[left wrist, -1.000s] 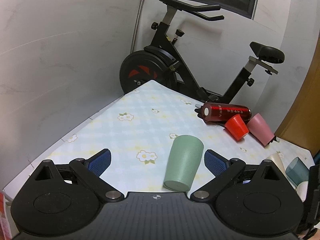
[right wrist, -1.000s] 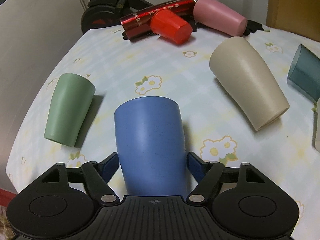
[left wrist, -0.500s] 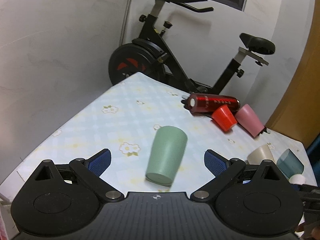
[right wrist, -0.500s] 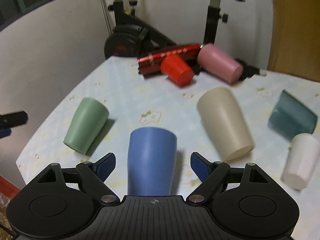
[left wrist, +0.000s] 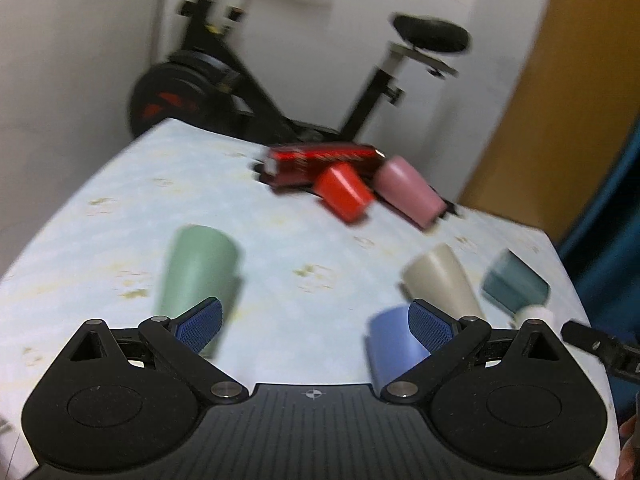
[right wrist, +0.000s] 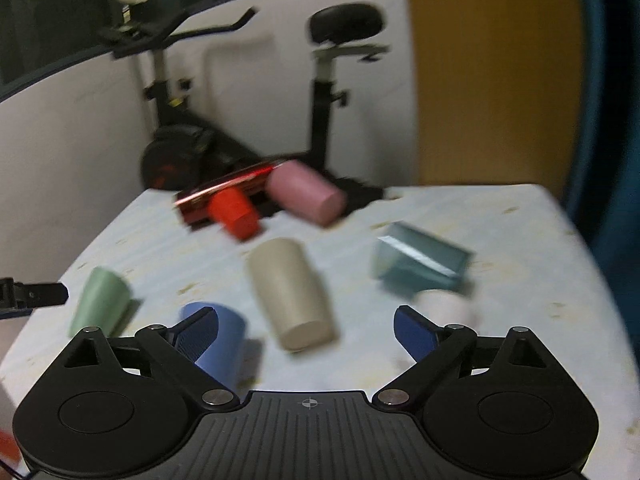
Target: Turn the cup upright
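though both views are motion-blurred, the layout reads fine.
writing: none legible; the red bottle (left wrist: 320, 159) has print along its side, too smeared to read.
tabletop (left wrist: 280, 240): pale blue cloth with small flower prints.
green cup (left wrist: 198, 270): matte, tapered, mouth down; sits left-front, partly behind the left claw's finger.
blue cup (right wrist: 216, 340): matte, mouth down, front of the tabletop, just beside the beige cup (right wrist: 290, 292).
beige cup: lying on its side, base toward the right camera.
teal cup (right wrist: 420, 260): glossy, lying on its side at right, touching or just beside a white cup (right wrist: 444, 306).
red cup (right wrist: 236, 212), pink cup (right wrist: 306, 192): on their sides against the red bottle at the far edge.
left claw (left wrist: 316, 322): spread wide, holding nothing, above the tabletop.
right claw (right wrist: 306, 332): spread wide, holding nothing, above the beige cup.
background: exercise bike (left wrist: 240, 80) behind the tabletop.
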A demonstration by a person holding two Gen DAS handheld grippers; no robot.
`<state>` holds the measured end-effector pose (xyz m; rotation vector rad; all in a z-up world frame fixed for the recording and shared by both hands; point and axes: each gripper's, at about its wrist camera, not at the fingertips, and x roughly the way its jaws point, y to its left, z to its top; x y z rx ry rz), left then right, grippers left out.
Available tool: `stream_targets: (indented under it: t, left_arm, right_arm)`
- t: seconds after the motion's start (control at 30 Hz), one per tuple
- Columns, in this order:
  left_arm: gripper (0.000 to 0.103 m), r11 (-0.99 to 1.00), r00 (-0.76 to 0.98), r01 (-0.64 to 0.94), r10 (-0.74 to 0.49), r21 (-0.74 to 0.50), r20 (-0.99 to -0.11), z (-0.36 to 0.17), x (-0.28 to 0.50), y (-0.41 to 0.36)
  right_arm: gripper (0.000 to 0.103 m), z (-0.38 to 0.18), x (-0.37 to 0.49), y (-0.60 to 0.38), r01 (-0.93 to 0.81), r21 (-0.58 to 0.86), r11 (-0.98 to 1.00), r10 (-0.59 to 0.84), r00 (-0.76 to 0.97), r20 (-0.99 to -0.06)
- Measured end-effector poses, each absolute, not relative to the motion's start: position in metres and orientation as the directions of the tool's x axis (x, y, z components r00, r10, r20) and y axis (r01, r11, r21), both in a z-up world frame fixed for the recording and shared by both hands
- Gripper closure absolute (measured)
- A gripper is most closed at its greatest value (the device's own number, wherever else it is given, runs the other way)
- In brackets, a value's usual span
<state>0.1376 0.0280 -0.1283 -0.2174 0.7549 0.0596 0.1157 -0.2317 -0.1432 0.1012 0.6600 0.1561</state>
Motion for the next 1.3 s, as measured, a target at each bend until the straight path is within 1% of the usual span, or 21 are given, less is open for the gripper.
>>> stream_targets:
  t: [0.1,0.13,0.23,0.33,0.37,0.6,0.7,0.77,0.93,1.0,1.03,1.07,1.3]
  left_arm:
    - [0.003,0.982,0.706,-0.073,-0.075,-0.177,-0.705,-0.140,0.153,0.007]
    - [0.003,0.983,0.696,-0.056,-0.086,-0.173,-0.713,-0.145,0.158,-0.001]
    - [0.003,0.988,0.661,-0.019,-0.102,-0.153,-0.744,-0.157,0.173,-0.020]
    - [0.008,0.989,0.631,-0.004,-0.112,-0.148,-0.767,-0.170,0.184,-0.030]
    - [0.008,0.989,0.619,-0.002,-0.112,-0.145,-0.777,-0.173,0.188,-0.031]
    - [0.008,0.988,0.552,-0.017,-0.120,-0.155,-0.825,-0.200,0.206,-0.038]
    - [0.011,0.982,0.520,-0.049,-0.129,-0.180,-0.844,-0.211,0.209,-0.034]
    - [0.015,0.979,0.503,-0.068,-0.134,-0.194,-0.854,-0.217,0.212,-0.030]
    - [0.018,0.973,0.493,-0.101,-0.134,-0.210,-0.860,-0.225,0.218,-0.023]
    - [0.022,0.973,0.492,-0.101,-0.132,-0.207,-0.861,-0.227,0.220,-0.021]
    - [0.028,0.974,0.492,-0.094,-0.135,-0.207,-0.860,-0.227,0.220,-0.020]
    - [0.030,0.973,0.493,-0.081,-0.148,-0.214,-0.857,-0.227,0.219,-0.019]
    - [0.030,0.974,0.527,-0.006,-0.188,-0.225,-0.829,-0.218,0.205,-0.014]
  right_arm:
    - [0.001,-0.141,0.107,-0.253,-0.078,0.148,0.986,0.151,0.798,-0.583]
    - [0.000,-0.141,0.104,-0.259,-0.070,0.153,0.986,0.147,0.802,-0.579]
    - [0.000,-0.141,0.100,-0.276,-0.038,0.162,0.986,0.126,0.805,-0.580]
    - [0.000,-0.143,0.095,-0.288,-0.027,0.171,0.985,0.121,0.811,-0.573]
    - [0.000,-0.143,0.093,-0.290,-0.028,0.180,0.983,0.127,0.813,-0.568]
    - [0.000,-0.145,0.093,-0.302,-0.006,0.226,0.974,0.138,0.806,-0.576]
    - [0.000,-0.145,0.091,-0.304,0.003,0.224,0.974,0.130,0.807,-0.577]
    - [0.000,-0.145,0.090,-0.304,0.004,0.222,0.975,0.128,0.806,-0.578]
    - [0.000,-0.145,0.091,-0.299,-0.009,0.212,0.977,0.135,0.799,-0.586]
    - [0.000,-0.146,0.090,-0.297,-0.014,0.216,0.976,0.142,0.795,-0.590]
    - [0.000,-0.146,0.090,-0.297,-0.016,0.218,0.976,0.145,0.793,-0.592]
    - [0.000,-0.146,0.089,-0.295,-0.018,0.219,0.976,0.148,0.791,-0.594]
    - [0.000,-0.146,0.088,-0.288,-0.028,0.221,0.975,0.159,0.780,-0.605]
